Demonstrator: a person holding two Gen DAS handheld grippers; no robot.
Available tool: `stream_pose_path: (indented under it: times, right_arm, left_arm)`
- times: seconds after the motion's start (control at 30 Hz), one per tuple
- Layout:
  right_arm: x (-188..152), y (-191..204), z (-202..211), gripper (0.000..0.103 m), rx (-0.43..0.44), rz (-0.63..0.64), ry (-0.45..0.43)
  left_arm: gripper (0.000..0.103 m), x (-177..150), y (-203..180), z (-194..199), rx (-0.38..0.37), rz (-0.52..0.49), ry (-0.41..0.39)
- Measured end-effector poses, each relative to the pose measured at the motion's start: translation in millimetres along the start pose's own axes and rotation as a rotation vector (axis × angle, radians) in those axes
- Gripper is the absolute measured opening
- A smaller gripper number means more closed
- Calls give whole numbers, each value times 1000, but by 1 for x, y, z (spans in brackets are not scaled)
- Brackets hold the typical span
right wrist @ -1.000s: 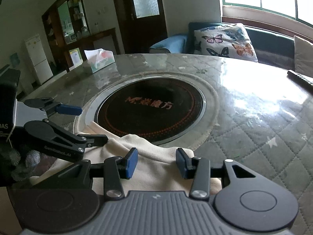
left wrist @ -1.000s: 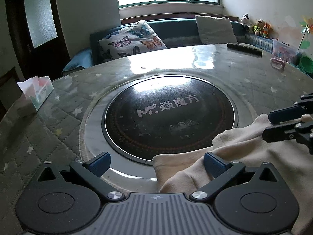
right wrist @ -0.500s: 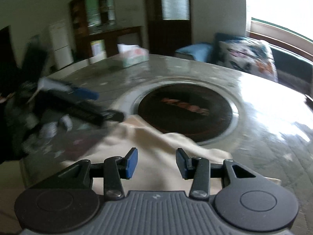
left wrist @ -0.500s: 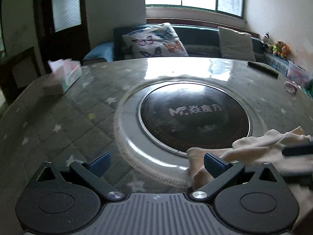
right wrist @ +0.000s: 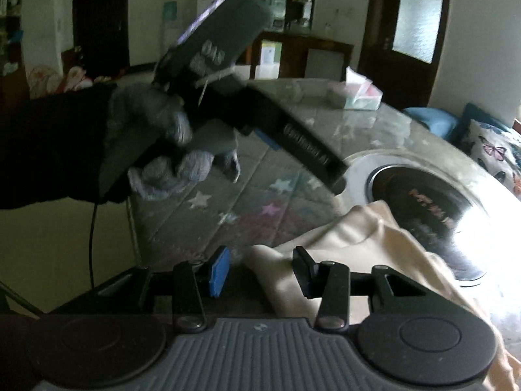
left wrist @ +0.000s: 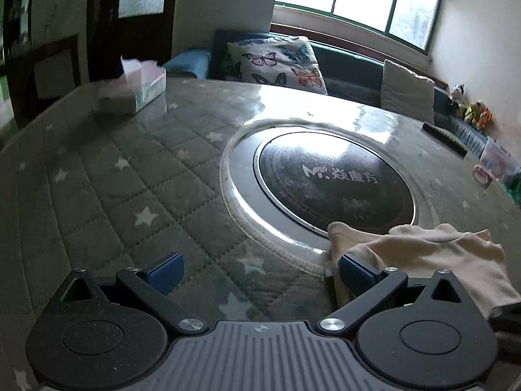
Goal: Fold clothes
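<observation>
Left gripper (left wrist: 259, 273): jaws wide apart, nothing between them; its right pad sits just beside the cream garment's (left wrist: 420, 254) near edge. The garment lies rumpled at about 5 o'clock of the dark round hob (left wrist: 335, 179), partly overlapping its rim. Right gripper (right wrist: 260, 272): jaws partly apart over a fold of cloth, pads not seen pressing it. Judgement: each gripper should take a separate corner, pinch a single layer, then draw the cloth flat before folding.
</observation>
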State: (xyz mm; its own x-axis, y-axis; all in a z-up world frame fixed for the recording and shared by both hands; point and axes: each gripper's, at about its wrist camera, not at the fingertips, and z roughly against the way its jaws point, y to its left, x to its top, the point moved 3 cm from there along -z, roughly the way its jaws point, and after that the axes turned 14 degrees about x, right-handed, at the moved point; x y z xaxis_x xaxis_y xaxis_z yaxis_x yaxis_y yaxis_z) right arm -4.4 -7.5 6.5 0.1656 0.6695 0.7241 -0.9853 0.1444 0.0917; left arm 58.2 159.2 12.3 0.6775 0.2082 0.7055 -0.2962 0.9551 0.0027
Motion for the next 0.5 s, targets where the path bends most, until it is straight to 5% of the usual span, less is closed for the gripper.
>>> stream_pose_path:
  times: [0.13,0.3,0.5]
  right_arm:
    - [-3,6,-10,39,-56,30,41]
    - [-1,5,-3,13,-106,13,22]
    - [2,-1,19,11,-97,-62,-61]
  left_arm:
    - [103,-4,2,2,-48,42,32]
    - [102,-8,-3,4,-123,104,83]
    - [101,-10,-12,0,-195,177,144]
